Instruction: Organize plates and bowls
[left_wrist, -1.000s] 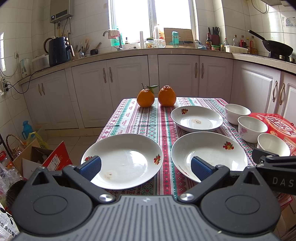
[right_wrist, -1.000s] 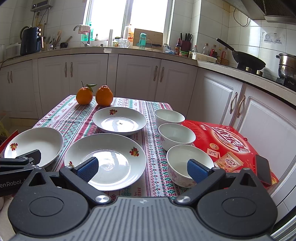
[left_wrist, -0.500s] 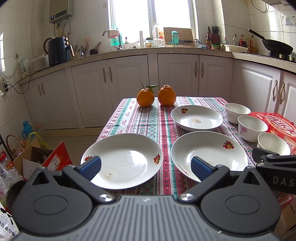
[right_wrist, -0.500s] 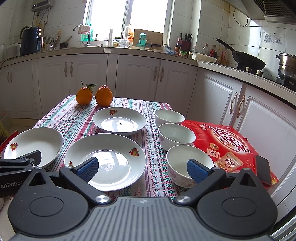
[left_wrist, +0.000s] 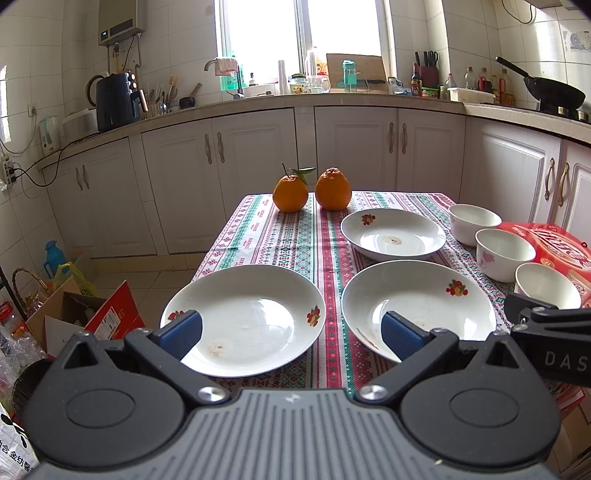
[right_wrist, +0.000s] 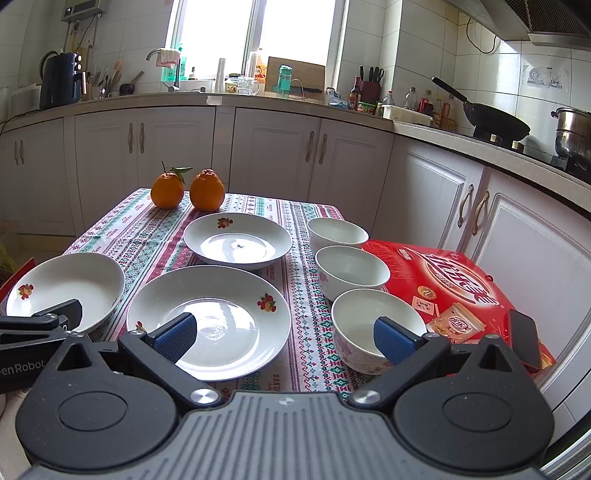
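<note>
I see the table (left_wrist: 280, 236), covered by a patterned cloth, filling most of both views. On its right side lies a red box (right_wrist: 454, 280), with a dark phone (right_wrist: 524, 341) resting on its near corner.

Three white plates sit on the cloth. The left plate (left_wrist: 255, 314) is at the near left edge, the middle plate (right_wrist: 218, 314) just beside it to the right, and the far plate (right_wrist: 238, 240) behind the middle one; none of them touch. Right of the plates, three white bowls stand in a row running away from me, along the edge of the red box: the near bowl (right_wrist: 365, 321), the middle bowl (right_wrist: 351, 269) and the far bowl (right_wrist: 336, 230).

Two oranges (left_wrist: 312, 190) stand side by side at the far end of the table.

My left gripper (left_wrist: 291, 330) hangs above the near edge with its jaws spread wide, holding nothing, one finger over each of the two nearest plates. My right gripper (right_wrist: 284, 334) is likewise wide apart and empty, with one finger over the middle plate and the other over the near bowl.
</note>
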